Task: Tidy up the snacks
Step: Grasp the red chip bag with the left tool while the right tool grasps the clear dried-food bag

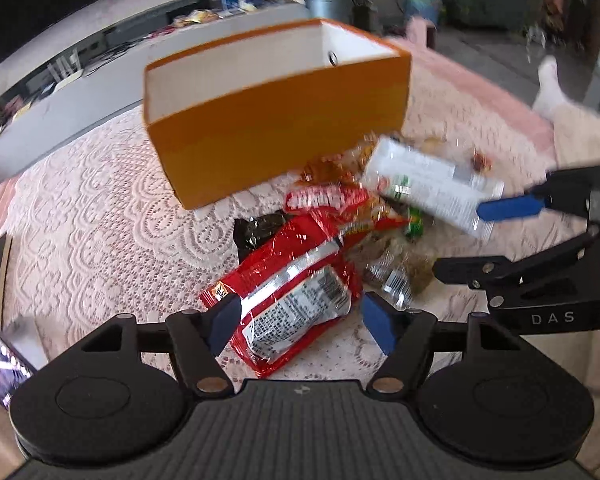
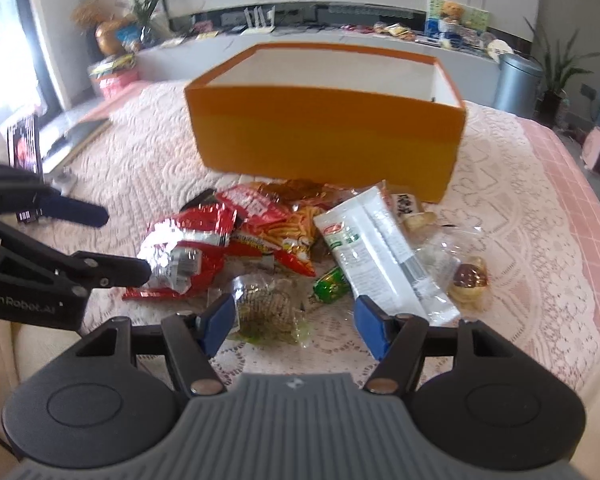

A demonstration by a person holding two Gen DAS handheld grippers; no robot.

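Up front in the left wrist view, the left gripper (image 1: 300, 322) is hanging released over a red snack bag (image 1: 296, 300) — the orange box (image 1: 276, 120) is sitting behind the pile on the lace tablecloth (image 1: 100, 216). Meanwhile, in the right wrist view, the right gripper (image 2: 294, 326) is spread wide, grasping nothing, between a clear packet (image 2: 266, 312) and a white pouch (image 2: 380, 256) — toward the tablecloth's near edge.

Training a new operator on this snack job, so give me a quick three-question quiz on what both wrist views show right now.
1. True or false: the orange box already holds snacks.
2. Which gripper is nearest the red foil packet: A) left gripper, B) right gripper?
3. Fill in: the long white packet lies ___ the box, on the lace cloth.

Key: 1 false, the visible interior looks empty; 2 A; 3 in front of (outside).
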